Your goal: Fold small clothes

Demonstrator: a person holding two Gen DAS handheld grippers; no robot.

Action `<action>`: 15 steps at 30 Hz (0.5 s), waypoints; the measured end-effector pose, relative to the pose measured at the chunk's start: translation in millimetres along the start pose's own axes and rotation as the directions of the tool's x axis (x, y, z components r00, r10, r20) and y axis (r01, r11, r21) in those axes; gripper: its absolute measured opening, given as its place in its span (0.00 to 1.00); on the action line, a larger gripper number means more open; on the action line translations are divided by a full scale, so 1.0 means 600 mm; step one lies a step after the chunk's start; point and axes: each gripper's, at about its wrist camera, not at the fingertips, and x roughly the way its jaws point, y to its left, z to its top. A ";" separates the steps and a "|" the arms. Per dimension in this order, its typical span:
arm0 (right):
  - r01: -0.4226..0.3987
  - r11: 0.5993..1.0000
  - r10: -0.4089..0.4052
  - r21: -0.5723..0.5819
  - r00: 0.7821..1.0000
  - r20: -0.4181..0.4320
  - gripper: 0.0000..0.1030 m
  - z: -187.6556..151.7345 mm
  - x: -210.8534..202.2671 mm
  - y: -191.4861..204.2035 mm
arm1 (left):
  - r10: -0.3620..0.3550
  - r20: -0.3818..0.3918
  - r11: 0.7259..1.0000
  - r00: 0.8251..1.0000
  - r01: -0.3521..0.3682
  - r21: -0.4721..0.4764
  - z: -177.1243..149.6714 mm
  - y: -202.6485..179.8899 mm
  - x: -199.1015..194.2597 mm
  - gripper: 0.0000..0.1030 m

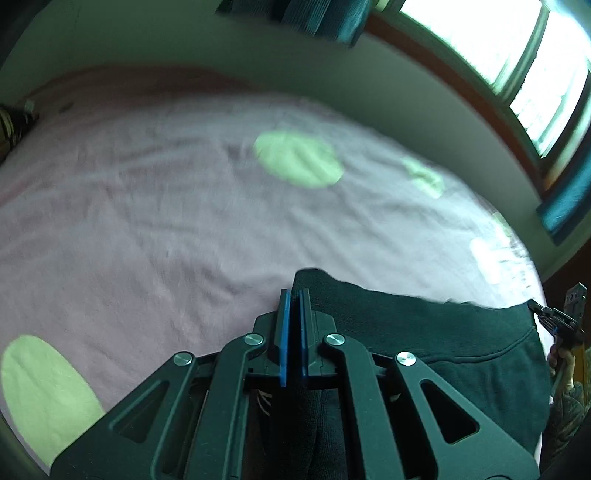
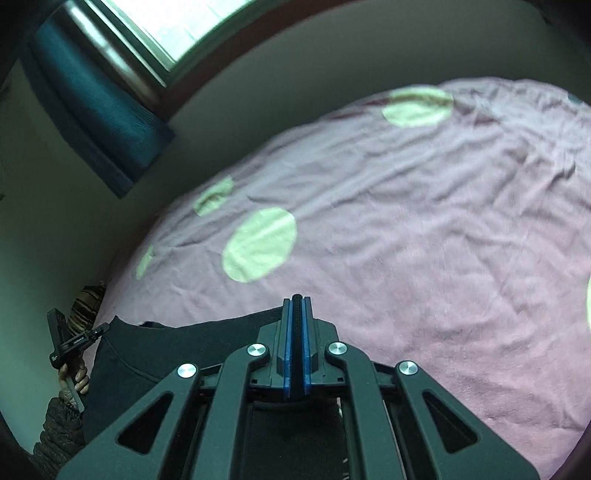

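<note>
A dark garment hangs stretched between my two grippers above a pink bed. My left gripper is shut on one top corner of it, the cloth pinched between the blue pads. My right gripper is shut on the other top corner; the dark garment runs off to the left below it. In the left wrist view the right gripper shows at the far right edge. In the right wrist view the left gripper shows at the far left edge. The garment's lower part is hidden behind the gripper bodies.
The bed has a wrinkled pink cover with pale green dots, also seen in the right wrist view. A window with a teal curtain sits on the wall beyond the bed.
</note>
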 end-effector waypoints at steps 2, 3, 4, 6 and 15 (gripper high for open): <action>0.014 0.999 -0.013 0.031 0.999 -0.048 0.04 -0.018 0.036 -0.021 | 0.001 -0.022 1.000 1.000 -0.002 -0.020 -0.007 0.009 0.018 0.04; 0.000 0.998 0.003 0.055 0.999 -0.049 0.04 -0.024 0.043 -0.030 | -0.007 -0.024 0.999 1.000 0.006 -0.031 -0.006 0.012 0.019 0.04; -0.023 0.997 0.027 0.079 0.999 -0.045 0.04 -0.024 0.042 -0.037 | -0.008 -0.027 0.999 1.000 0.007 -0.033 -0.005 0.013 0.017 0.04; -0.063 0.990 0.069 0.125 0.996 -0.048 0.06 -0.020 0.034 -0.047 | -0.003 -0.045 1.000 0.999 0.002 -0.018 0.000 0.008 0.012 0.04; -0.131 0.990 0.129 0.053 0.991 0.041 0.10 -0.069 -0.129 0.055 | -0.110 0.034 0.994 0.993 0.110 -0.002 -0.041 -0.024 -0.170 0.13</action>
